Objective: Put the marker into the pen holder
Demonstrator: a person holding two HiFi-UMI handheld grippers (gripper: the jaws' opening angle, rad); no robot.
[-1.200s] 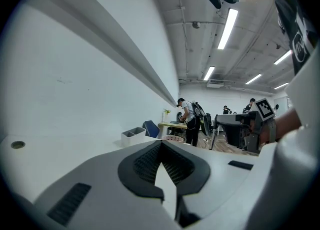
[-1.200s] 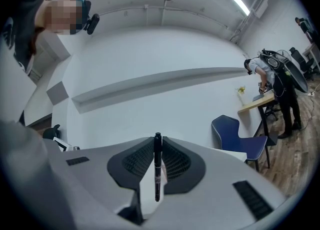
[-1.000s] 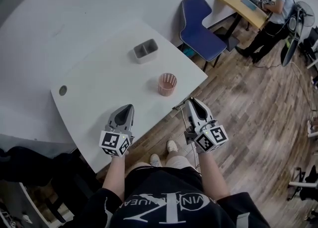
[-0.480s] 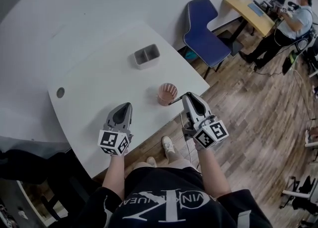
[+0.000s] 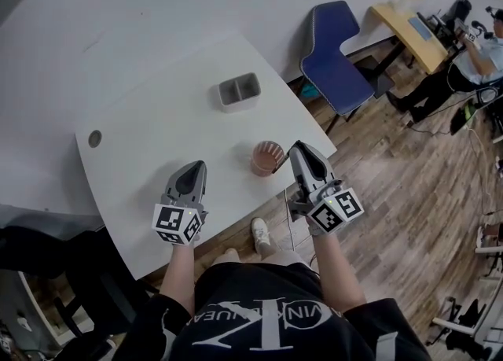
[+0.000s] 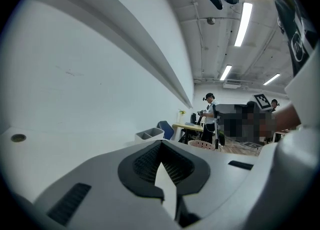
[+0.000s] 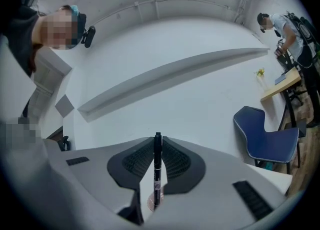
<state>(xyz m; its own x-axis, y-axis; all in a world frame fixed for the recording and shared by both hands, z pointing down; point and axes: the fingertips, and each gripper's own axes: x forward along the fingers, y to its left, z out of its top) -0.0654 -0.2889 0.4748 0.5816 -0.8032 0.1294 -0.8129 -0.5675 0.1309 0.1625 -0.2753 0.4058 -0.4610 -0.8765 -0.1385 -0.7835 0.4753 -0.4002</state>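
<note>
A pink mesh pen holder stands on the white table near its right front edge. My right gripper is just right of the holder, shut on a black marker that stands upright between its pads. The holder's pink rim shows low between the jaws in the right gripper view. My left gripper hovers over the table's front part, left of the holder, shut with nothing in it. From the left gripper view the holder appears ahead to the right.
A grey two-compartment box sits further back on the table, with a round cable hole at the left. Beyond the table's right corner stands a blue chair. A person works at a wooden desk far right.
Both grippers have moved forward over the table. The right one, with the marker, came from beyond the table's edge to right beside the pen holder.
</note>
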